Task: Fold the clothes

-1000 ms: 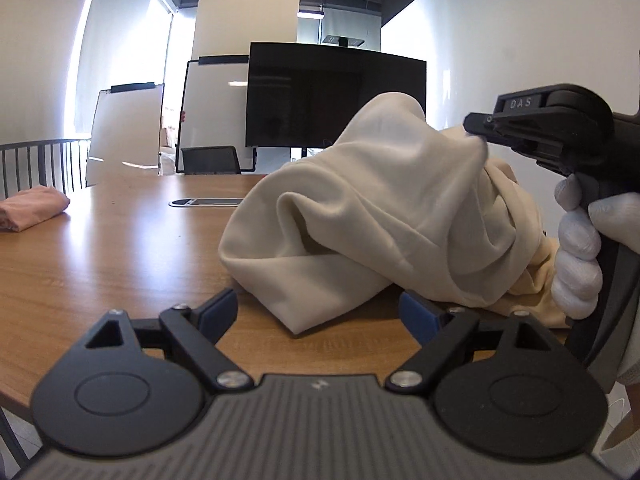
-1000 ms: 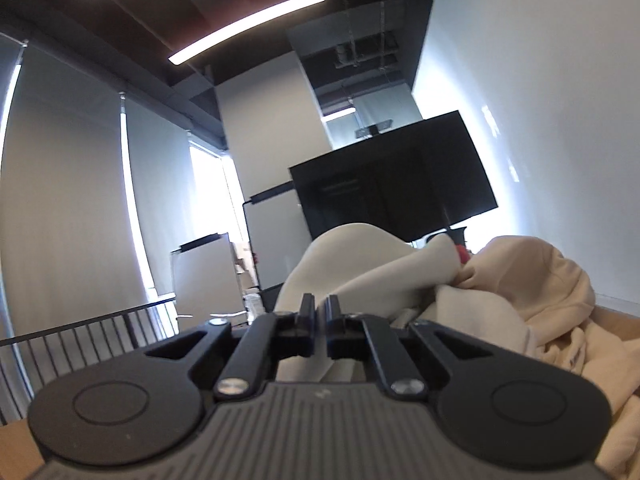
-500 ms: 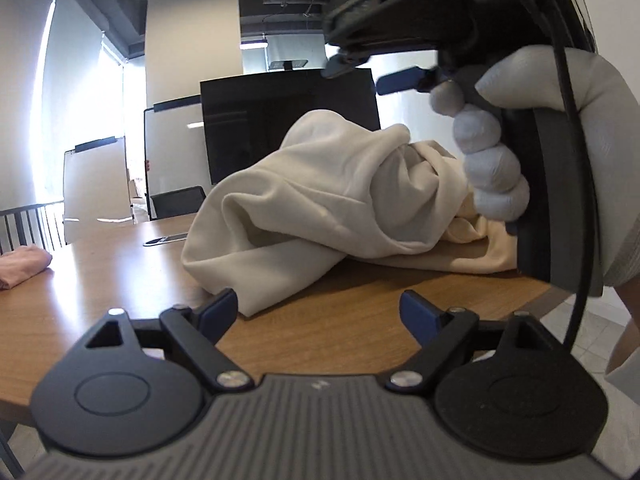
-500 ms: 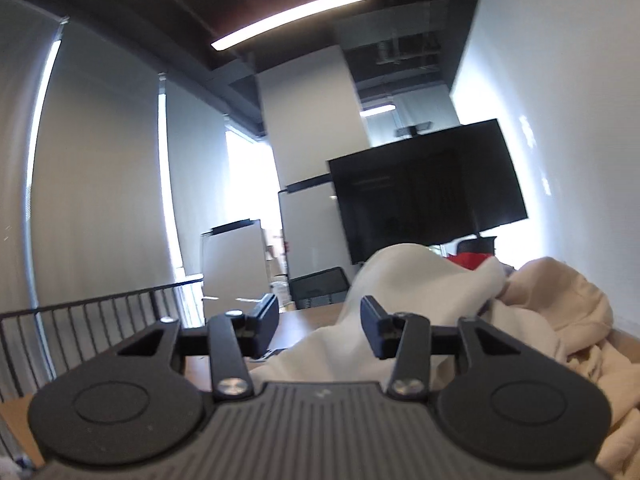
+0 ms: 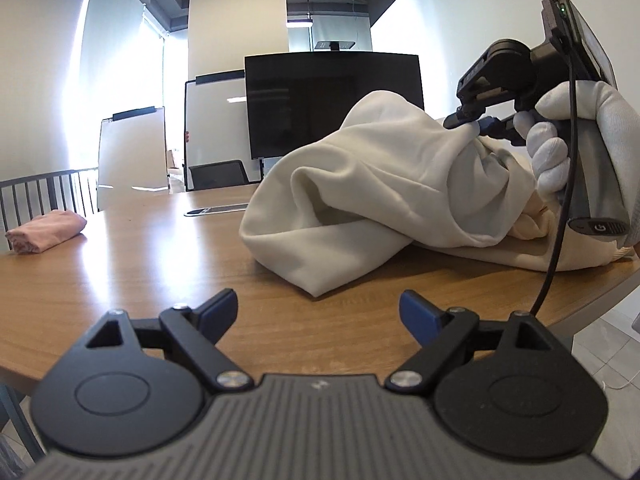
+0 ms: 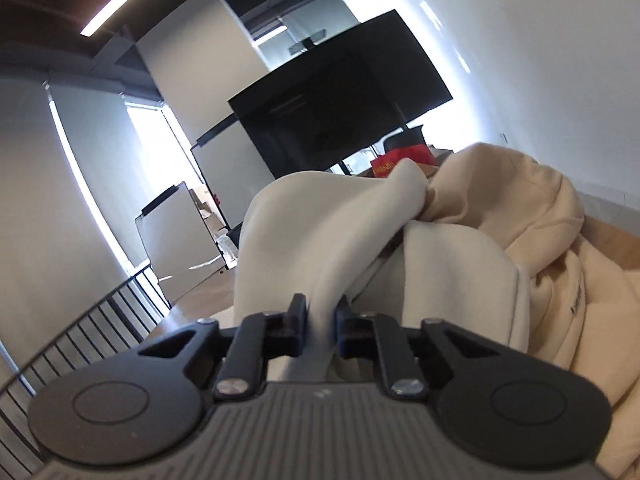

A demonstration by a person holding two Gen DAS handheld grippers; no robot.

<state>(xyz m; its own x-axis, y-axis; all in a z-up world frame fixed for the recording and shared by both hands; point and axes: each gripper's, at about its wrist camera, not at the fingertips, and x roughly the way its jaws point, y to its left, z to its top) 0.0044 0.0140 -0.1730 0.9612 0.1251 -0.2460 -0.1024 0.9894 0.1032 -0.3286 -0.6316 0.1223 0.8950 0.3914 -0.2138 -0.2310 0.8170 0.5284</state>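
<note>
A crumpled cream garment (image 5: pixel 360 200) lies on the wooden table (image 5: pixel 140 264), partly over a beige hoodie (image 6: pixel 540 220). In the left wrist view my right gripper (image 5: pixel 476 124), held by a gloved hand (image 5: pixel 560 152), bites the garment's raised top at the right. In the right wrist view a fold of the cream garment (image 6: pixel 320 240) runs between the right gripper's (image 6: pixel 320 320) closing jaws, and the pads press on it. My left gripper (image 5: pixel 316 312) stands open and empty just above the table, a short way before the garment's near corner.
A folded pink cloth (image 5: pixel 44 230) lies at the table's far left. The table's edge (image 5: pixel 592 296) drops off at the right. A dark screen (image 5: pixel 332 100), whiteboards (image 5: pixel 132 152), a chair (image 5: pixel 218 174) and a railing (image 5: pixel 40 196) stand beyond the table.
My right gripper opened, came forward onto the cream garment and closed on a fold of it. In the left wrist view it shifted from close overhead to the right. The left gripper stayed open.
</note>
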